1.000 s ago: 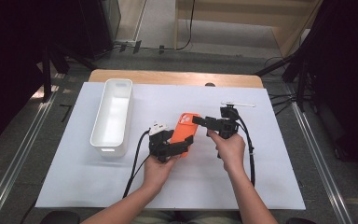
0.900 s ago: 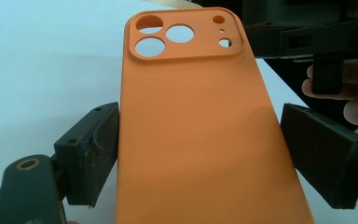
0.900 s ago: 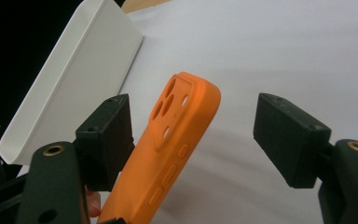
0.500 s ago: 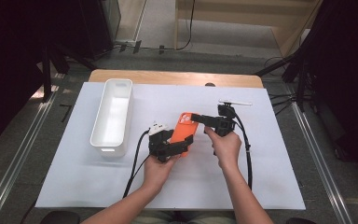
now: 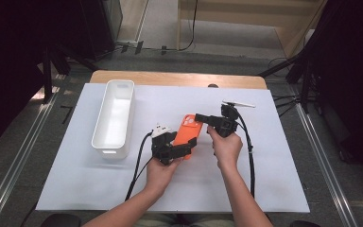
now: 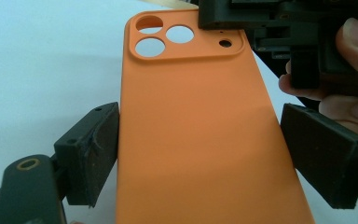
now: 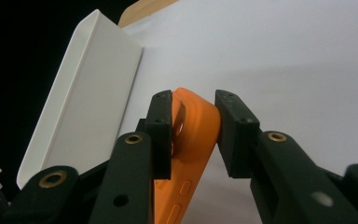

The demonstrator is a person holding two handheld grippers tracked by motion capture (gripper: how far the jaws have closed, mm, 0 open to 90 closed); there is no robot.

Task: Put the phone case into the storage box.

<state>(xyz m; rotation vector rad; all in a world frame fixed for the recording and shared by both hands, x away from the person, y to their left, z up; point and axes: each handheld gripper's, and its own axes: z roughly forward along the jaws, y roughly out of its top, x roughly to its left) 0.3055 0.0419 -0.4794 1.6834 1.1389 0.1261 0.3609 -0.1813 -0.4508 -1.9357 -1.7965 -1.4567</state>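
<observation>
An orange phone case (image 5: 189, 135) is held just above the white sheet, camera cutouts at its far end. My left gripper (image 5: 185, 147) grips it across its width; in the left gripper view both pads press the long edges of the case (image 6: 200, 140). My right gripper (image 5: 199, 117) comes in from the right at the camera end. Its jaws have just been closing, and in the right gripper view its pads (image 7: 161, 135) clamp the top corner of the case (image 7: 193, 140). That gripper (image 6: 261, 18) also shows at the top of the left gripper view.
A long white tray (image 5: 99, 127) lies to the left of the hands, also in the right gripper view (image 7: 84, 93). A thin white strip (image 5: 238, 103) lies behind the right gripper. The white sheet (image 5: 274, 165) covers the wooden table (image 5: 179, 78).
The right gripper's jaws have narrowed from wide apart to clamped on the case's camera end. The left gripper and the case have stayed put.
</observation>
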